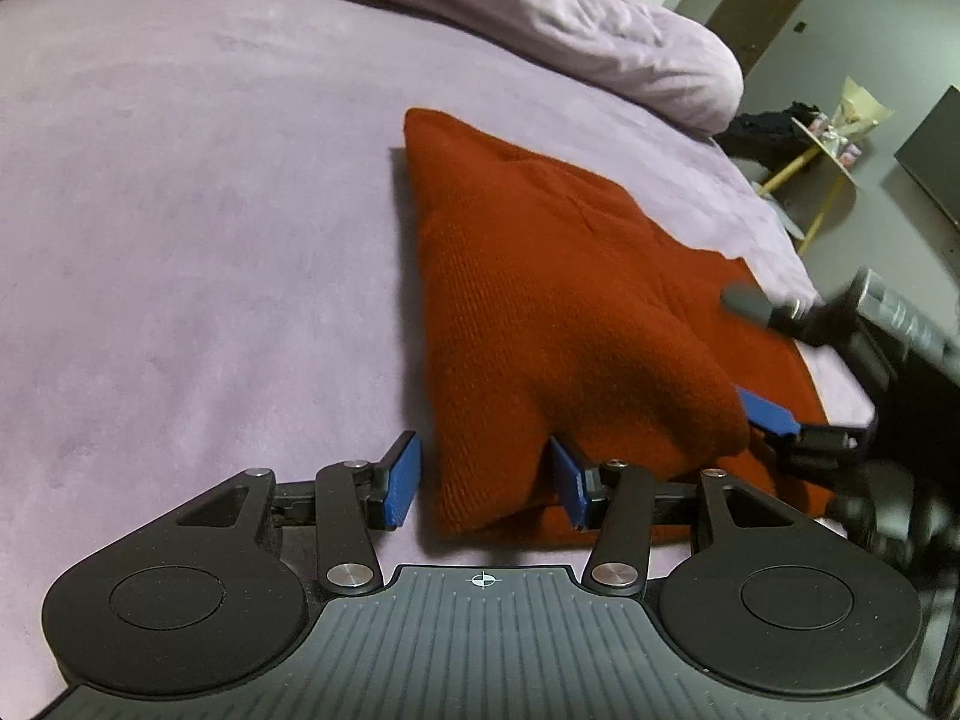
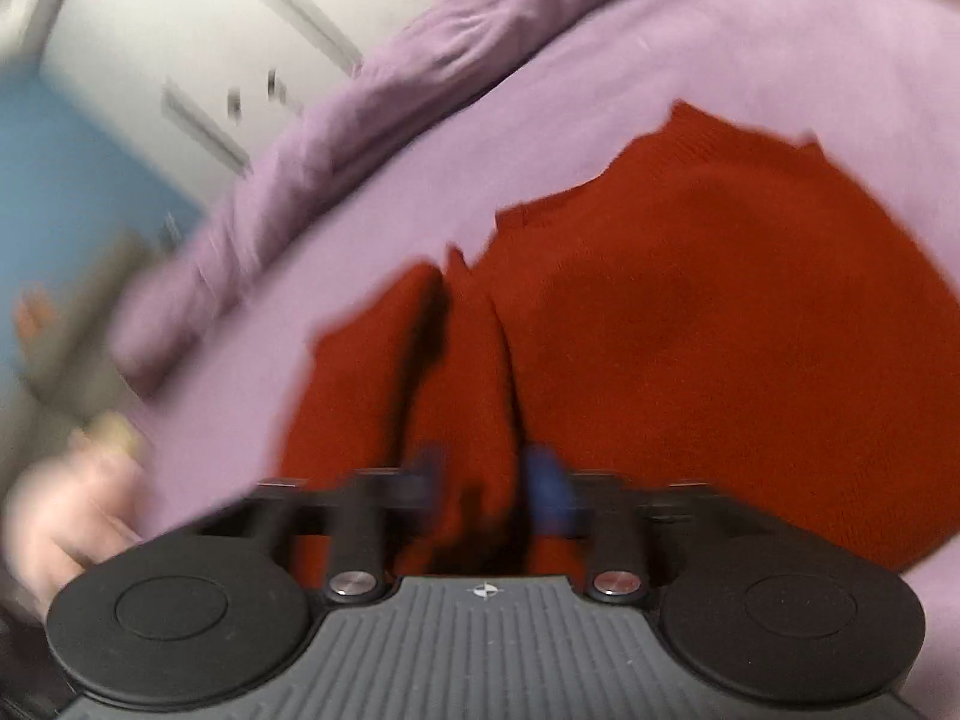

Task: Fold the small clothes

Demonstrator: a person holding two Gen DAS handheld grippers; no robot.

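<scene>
A home bedroom is shown: a lilac-sheeted bed (image 1: pixel 180 180), a rumpled duvet (image 1: pixel 540 6) at upper frame, a wardrobe (image 2: pixel 180 48) at upper left.

A bed (image 1: pixel 180 210) with a lilac, suede-like cover fills most of the left wrist view, from the left edge to the right of centre. A red knit (image 1: pixel 540 312) lies directly on it, right of centre, running from mid-frame down toward the bottom and the right edge. A bunched lilac duvet (image 1: pixel 540 6) rests along the bed's far side, across the top of the frame. In the blurred right wrist view the knit sprawls across the centre and right, the duvet at upper left.
</scene>
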